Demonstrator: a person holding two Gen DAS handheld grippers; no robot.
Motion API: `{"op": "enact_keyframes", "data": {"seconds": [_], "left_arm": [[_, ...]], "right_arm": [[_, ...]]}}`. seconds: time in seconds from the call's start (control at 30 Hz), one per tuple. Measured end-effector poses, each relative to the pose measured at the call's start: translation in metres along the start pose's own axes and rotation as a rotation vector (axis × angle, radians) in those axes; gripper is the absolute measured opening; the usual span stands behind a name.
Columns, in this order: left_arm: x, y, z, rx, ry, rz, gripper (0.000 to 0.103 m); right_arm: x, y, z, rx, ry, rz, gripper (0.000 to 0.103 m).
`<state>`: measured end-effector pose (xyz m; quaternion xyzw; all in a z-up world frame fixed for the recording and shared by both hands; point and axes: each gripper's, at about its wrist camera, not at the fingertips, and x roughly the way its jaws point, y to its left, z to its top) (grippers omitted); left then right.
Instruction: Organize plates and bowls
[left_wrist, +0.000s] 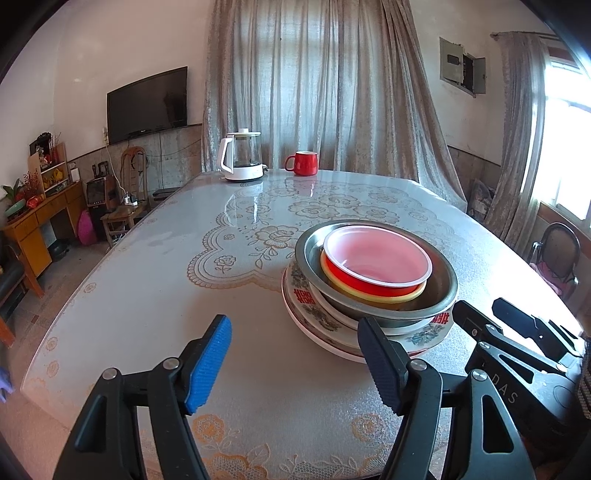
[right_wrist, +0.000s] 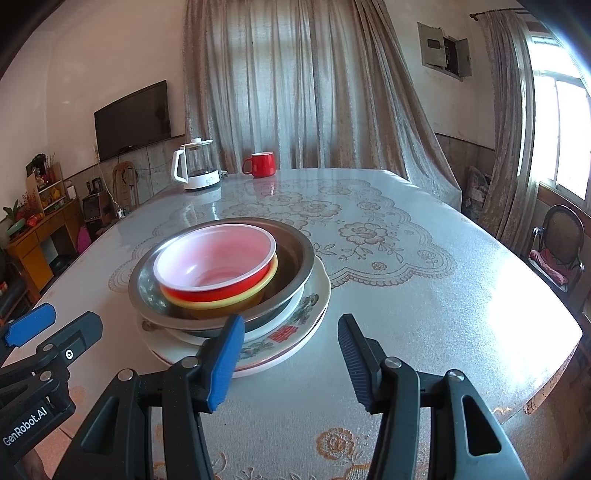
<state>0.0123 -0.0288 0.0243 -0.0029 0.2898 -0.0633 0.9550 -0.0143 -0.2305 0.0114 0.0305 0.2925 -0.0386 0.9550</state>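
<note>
The left gripper (left_wrist: 295, 365) is held wide open with nothing in it. The right gripper (right_wrist: 291, 358) is held wide open too, and nothing is gripped. Both are kept low beside the stack of dishes (right_wrist: 229, 280).

a single stack of dishes (left_wrist: 369, 291) takes up the near middle of the surface (left_wrist: 147, 295), a red bowl (left_wrist: 376, 260) topmost inside a metal basin (left_wrist: 443, 291) on patterned plates (left_wrist: 306, 295). the left gripper (left_wrist: 295, 365) and right gripper (right_wrist: 291, 360) sit low at the near edge, fingers spread, flanking the stack; one left finger (left_wrist: 380, 365) overlaps the plates' rim. bare cloth lies open to the left and to the right of the stack. at the far edge stand a kettle (left_wrist: 242, 157) and a red mug (left_wrist: 303, 162), well apart from the stack, with open surface between.
</note>
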Motion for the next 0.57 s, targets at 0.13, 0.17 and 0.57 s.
{"op": "enact_keyframes", "data": {"seconds": [0.13, 0.17, 0.57], "left_arm": [[0.0009, -0.0002, -0.0004, -0.002, 0.008, -0.005, 0.072], [0.0013, -0.0003, -0.0006, -0.002, 0.011, -0.007, 0.072], [0.0008, 0.0028, 0.0011, -0.008, -0.026, -0.004, 0.078]], "right_arm": [[0.0008, -0.0007, -0.0002, 0.001, 0.000, 0.001, 0.053], [0.0010, -0.0006, -0.0003, 0.001, 0.001, 0.000, 0.053], [0.0023, -0.0019, -0.0029, 0.004, 0.009, 0.001, 0.053]]}}
